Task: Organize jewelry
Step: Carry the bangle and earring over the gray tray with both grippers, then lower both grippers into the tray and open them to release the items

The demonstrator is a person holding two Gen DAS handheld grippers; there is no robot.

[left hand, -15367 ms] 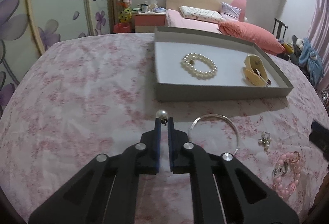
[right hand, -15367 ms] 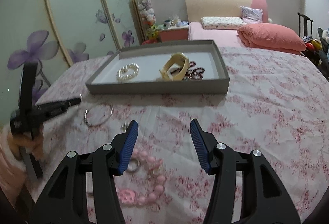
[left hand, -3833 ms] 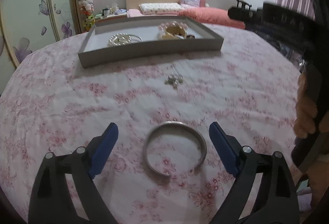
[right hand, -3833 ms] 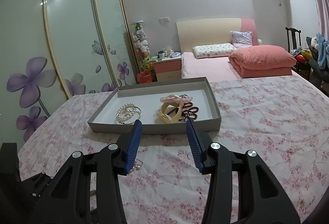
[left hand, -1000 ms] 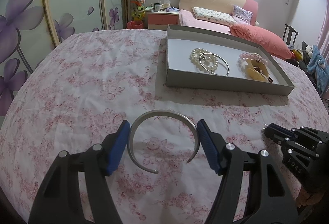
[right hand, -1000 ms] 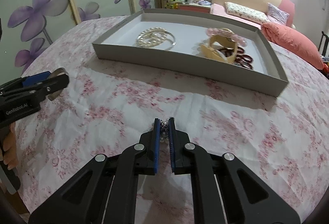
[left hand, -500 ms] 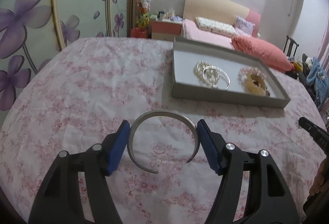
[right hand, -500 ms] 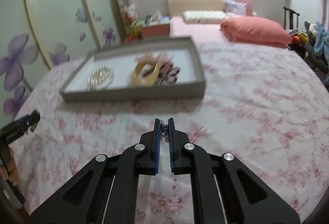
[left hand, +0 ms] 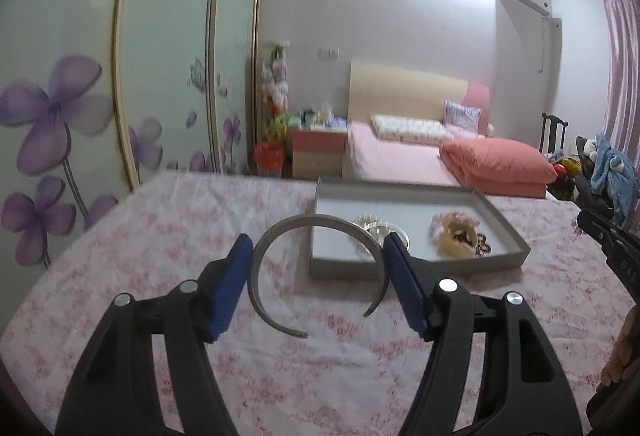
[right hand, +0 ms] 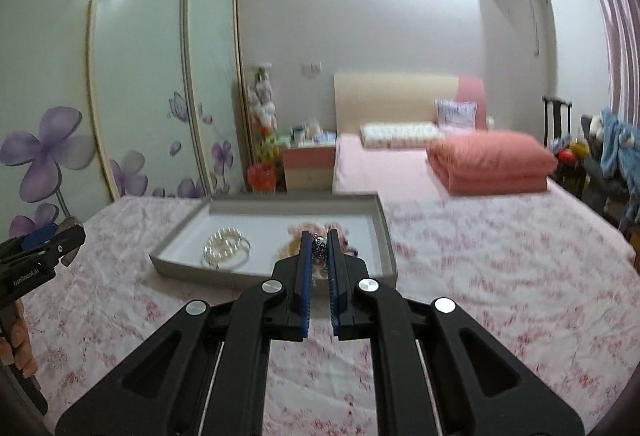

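Small silvery piece point(right hand: 319, 251) pinched in our right gripper point(right hand: 319, 248): mostly hidden between pads, kind unclear. Tray point(right hand: 384, 232) contents blurred behind it.

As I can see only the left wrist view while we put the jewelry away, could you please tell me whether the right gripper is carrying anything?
Observer: Yes. The right gripper is shut on a small silvery beaded trinket, pinched at its fingertips.
Operator: Thank you. The open silver cuff bangle in the left gripper covers part of the shallow grey tray. What lies behind it?
Observer: A white pearl bracelet lies in the left part of the grey tray.
Operator: And where does the right gripper point?
Observer: In its own view its tips show in front of the tray's right half, above the pink floral cloth.
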